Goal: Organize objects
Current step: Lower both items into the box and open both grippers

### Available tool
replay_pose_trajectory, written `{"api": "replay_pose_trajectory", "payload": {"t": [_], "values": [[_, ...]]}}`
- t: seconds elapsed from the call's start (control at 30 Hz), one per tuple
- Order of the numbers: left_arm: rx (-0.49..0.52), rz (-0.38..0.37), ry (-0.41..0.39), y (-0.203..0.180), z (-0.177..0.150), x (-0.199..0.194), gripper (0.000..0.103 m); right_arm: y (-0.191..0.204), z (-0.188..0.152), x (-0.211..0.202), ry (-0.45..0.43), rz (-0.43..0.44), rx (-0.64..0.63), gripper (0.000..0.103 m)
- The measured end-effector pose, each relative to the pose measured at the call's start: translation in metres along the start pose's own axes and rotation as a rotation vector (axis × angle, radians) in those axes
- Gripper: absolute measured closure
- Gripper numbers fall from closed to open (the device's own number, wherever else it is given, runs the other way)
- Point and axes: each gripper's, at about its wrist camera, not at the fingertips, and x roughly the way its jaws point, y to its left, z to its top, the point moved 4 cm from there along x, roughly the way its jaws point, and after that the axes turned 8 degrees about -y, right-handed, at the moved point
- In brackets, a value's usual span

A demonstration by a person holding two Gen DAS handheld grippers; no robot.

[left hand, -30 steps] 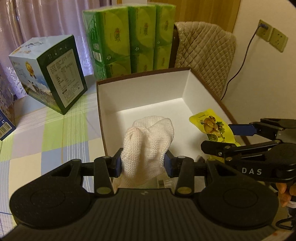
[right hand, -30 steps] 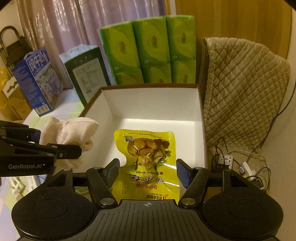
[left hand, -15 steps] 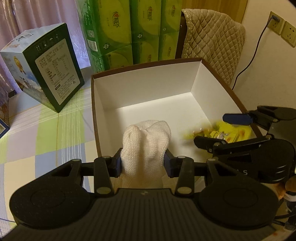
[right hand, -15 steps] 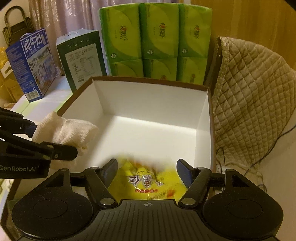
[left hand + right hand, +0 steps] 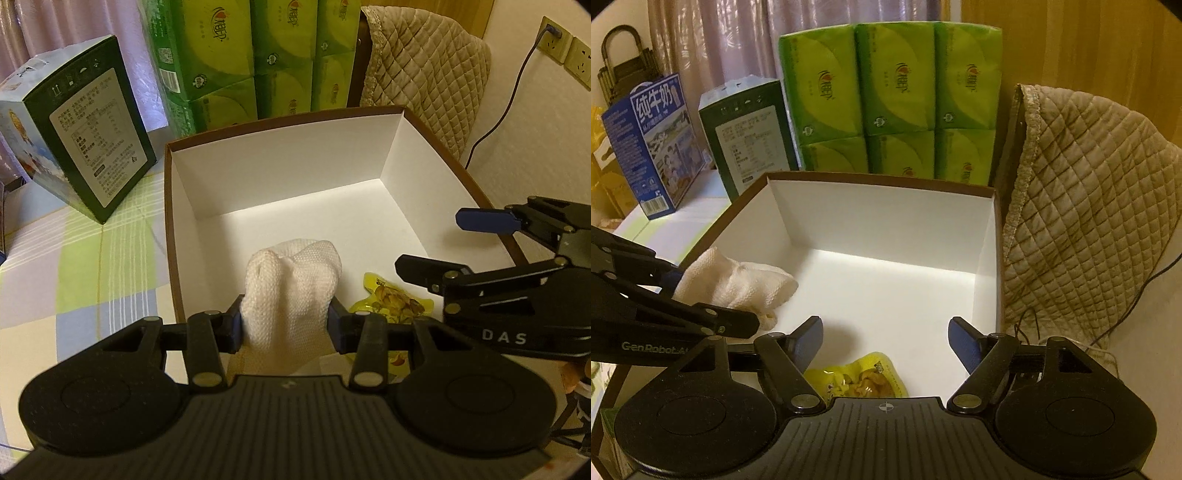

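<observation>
Seen from the left wrist, the left tool [image 5: 284, 325] is clamped on a bunched white knitted cloth [image 5: 291, 284], whose top stands up between the two blue pads. It hangs over the near part of an open box [image 5: 280, 173] with white inner walls and a brown rim. To the right, the right tool [image 5: 443, 243] reaches over the box's right side with its fingers spread wide and nothing between them. Below it a yellow snack packet [image 5: 391, 299] lies on the box floor, near the front right corner. The box stands on a checked surface [image 5: 74, 266], with a dark green carton [image 5: 88, 162] to its left and green tissue packs [image 5: 255, 59] behind.

Over in the right wrist view, the right tool [image 5: 885, 339] is wide open above the box [image 5: 886, 221]. The packet [image 5: 860, 380] lies flat just under it, apart from both fingers. At left the left tool [image 5: 687, 295] holds the cloth [image 5: 738, 284] over the box's left side. A blue milk carton [image 5: 653, 144] stands at far left, and a quilted cover [image 5: 1082, 206] hangs to the right.
</observation>
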Motion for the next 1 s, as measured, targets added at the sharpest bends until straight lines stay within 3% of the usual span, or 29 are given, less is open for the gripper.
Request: {"api": "replay_pose_trajectory", "payload": {"t": [0.2,0.57,1.0], "values": [[0.004,-0.005,-0.029,-0.001,0.005,0.000,0.056,-0.005,0.001,-0.006,-0.010,-0.005,0.023,0.031],[0.023,-0.023,-0.085,0.003,0.011,-0.019,0.025,-0.009,0.004,-0.029,-0.037,0.013,0.088,0.030],[-0.054,-0.055,-0.119,0.020,-0.014,-0.076,0.022,0.005,-0.008,-0.079,-0.062,0.014,0.169,0.026]]}}
